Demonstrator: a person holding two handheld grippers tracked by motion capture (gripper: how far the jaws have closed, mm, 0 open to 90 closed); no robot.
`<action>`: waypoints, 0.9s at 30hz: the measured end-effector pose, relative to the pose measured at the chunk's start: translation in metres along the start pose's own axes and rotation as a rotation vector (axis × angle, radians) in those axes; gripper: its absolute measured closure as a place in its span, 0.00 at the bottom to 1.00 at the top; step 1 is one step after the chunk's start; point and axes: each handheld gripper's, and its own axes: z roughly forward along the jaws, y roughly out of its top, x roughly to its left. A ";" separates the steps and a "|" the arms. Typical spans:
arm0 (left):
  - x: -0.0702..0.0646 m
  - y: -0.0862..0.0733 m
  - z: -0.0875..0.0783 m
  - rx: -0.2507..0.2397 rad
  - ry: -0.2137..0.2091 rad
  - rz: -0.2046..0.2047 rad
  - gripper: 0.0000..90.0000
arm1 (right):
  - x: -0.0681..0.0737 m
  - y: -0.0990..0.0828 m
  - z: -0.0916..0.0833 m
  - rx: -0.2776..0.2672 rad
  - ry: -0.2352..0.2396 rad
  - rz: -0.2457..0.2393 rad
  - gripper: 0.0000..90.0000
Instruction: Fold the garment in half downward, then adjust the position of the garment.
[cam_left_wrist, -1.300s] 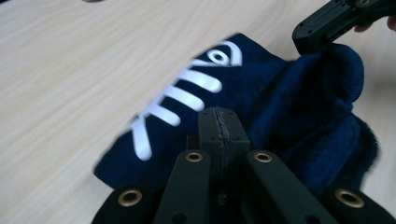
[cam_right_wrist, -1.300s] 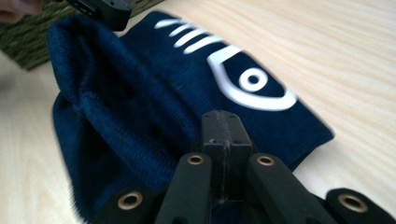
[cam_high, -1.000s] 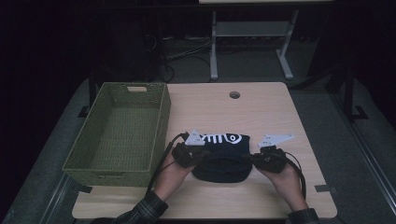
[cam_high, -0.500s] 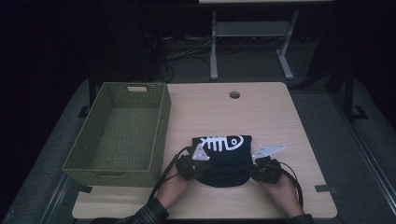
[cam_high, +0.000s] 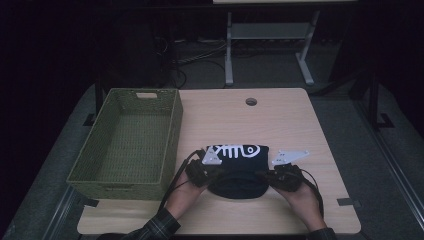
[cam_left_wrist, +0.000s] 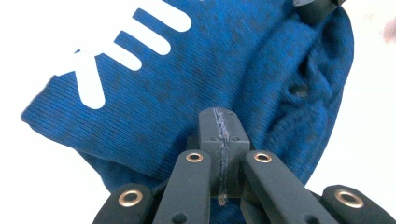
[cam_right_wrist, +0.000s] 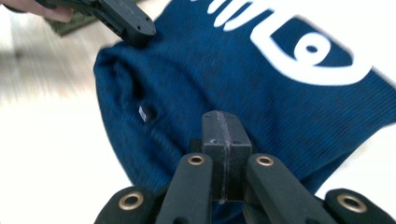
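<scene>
There is one folded dark blue garment (cam_high: 239, 167) on the table (cam_high: 280, 125), one green basket (cam_high: 127, 145), and two grippers, each held in one hand. The garment lies near the front edge of the table, just to the right of the basket, and it has one white print with stripes and an eye shape on its far part. In the gripper views its cloth (cam_left_wrist: 224, 70) is a fine ribbed knit, soft and a little wrinkled at the rounded near end.

The left gripper (cam_high: 202, 172) is at the left side of the garment and the right gripper (cam_high: 282, 177) is at the right side. In each gripper view the two black jaws are pressed together with no gap, and their tips are over the blue cloth; I cannot tell if some cloth is pinched between them. The tip of the right gripper (cam_left_wrist: 315, 8) shows at the top of the left gripper view, touching the edge of the garment.

The basket is woven, rectangular, with straight walls and a handle slot in the far wall; its inside is open. The table is light wood, smooth, with one round hole (cam_high: 251, 101) near its far edge. The far half of the table behind the garment is free, and the right side also has open room
</scene>
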 end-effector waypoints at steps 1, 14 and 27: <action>0.002 0.002 -0.001 -0.010 0.004 -0.001 1.00 | 0.000 0.003 -0.001 -0.006 -0.002 0.002 1.00; 0.035 0.044 0.027 -0.097 0.069 -0.041 1.00 | -0.027 0.042 0.033 -0.036 -0.032 -0.007 1.00; 0.050 0.037 0.070 0.026 0.055 -0.057 1.00 | -0.033 0.034 0.062 0.043 -0.021 0.002 1.00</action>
